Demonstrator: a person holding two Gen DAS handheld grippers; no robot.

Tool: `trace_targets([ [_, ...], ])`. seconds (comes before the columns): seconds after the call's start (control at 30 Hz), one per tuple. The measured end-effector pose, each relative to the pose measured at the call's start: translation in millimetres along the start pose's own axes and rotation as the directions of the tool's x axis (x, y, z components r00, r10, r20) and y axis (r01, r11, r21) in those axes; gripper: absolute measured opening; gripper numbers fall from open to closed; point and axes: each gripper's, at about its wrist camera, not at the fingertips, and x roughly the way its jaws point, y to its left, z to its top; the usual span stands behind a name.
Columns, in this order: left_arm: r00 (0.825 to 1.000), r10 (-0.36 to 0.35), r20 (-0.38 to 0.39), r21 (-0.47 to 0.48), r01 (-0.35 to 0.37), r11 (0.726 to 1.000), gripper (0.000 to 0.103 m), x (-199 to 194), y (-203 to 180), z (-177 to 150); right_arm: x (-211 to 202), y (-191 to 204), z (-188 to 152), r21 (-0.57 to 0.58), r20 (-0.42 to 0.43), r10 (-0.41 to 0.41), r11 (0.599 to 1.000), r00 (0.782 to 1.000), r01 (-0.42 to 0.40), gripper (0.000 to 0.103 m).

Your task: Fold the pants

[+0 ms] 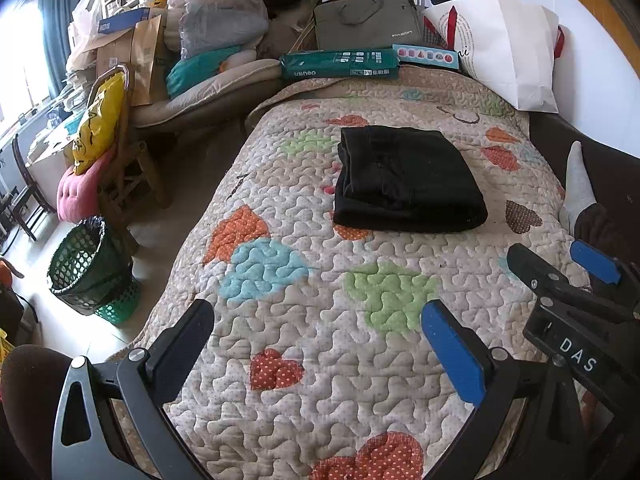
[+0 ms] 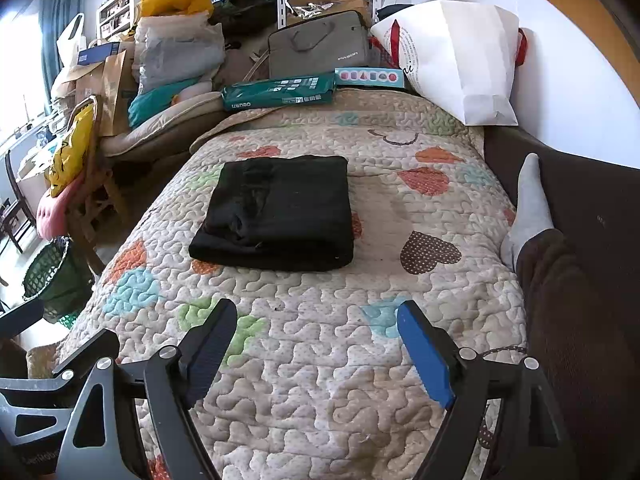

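Black pants (image 1: 406, 180) lie folded into a compact rectangle on the quilted bedspread (image 1: 320, 280); they also show in the right wrist view (image 2: 280, 214). My left gripper (image 1: 318, 320) is open and empty, held over the quilt well short of the pants. My right gripper (image 2: 316, 322) is open and empty, also over the quilt near the front, short of the pants. The right gripper also shows at the right edge of the left wrist view (image 1: 560, 268).
A person's grey-socked foot (image 2: 528, 208) and dark trouser leg lie along the bed's right side. A green box (image 2: 280, 94), a grey laptop bag (image 2: 320, 46) and a white paper bag (image 2: 460, 60) stand at the bed's head. A green mesh bin (image 1: 86, 268) and a cluttered chair stand left.
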Motion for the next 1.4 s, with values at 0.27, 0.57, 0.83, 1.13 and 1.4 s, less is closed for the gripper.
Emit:
trace_targets([
  [0.27,1.0,-0.004,-0.005,-0.001,0.004,1.0,0.103,1.7,0.5,-1.3,1.5,0.2,-0.7,-0.001,-0.01,-0.005,1.0,1.0,0.005,0.088],
  [0.57,1.0,-0.011,-0.013,0.0,0.011,1.0,0.103,4.6,0.8,-3.7,1.3,1.1,-1.0,0.001,-0.011,-0.007,1.0,1.0,0.007,0.088],
  [0.83,1.0,-0.013,-0.021,-0.001,0.013,1.0,0.103,6.4,1.2,-5.3,2.0,1.4,-1.6,-0.001,-0.014,-0.004,1.0,1.0,0.004,0.089],
  [1.13,0.999,-0.018,-0.039,-0.015,0.018,1.0,0.103,10.1,6.0,-5.6,6.6,0.4,-2.9,-0.005,-0.031,0.004,1.0,0.999,-0.004,0.089],
  [1.4,0.999,-0.02,-0.041,-0.012,0.019,1.0,0.103,11.4,6.4,-7.4,7.3,-0.1,-3.0,-0.002,-0.037,0.007,1.0,0.999,-0.007,0.089],
])
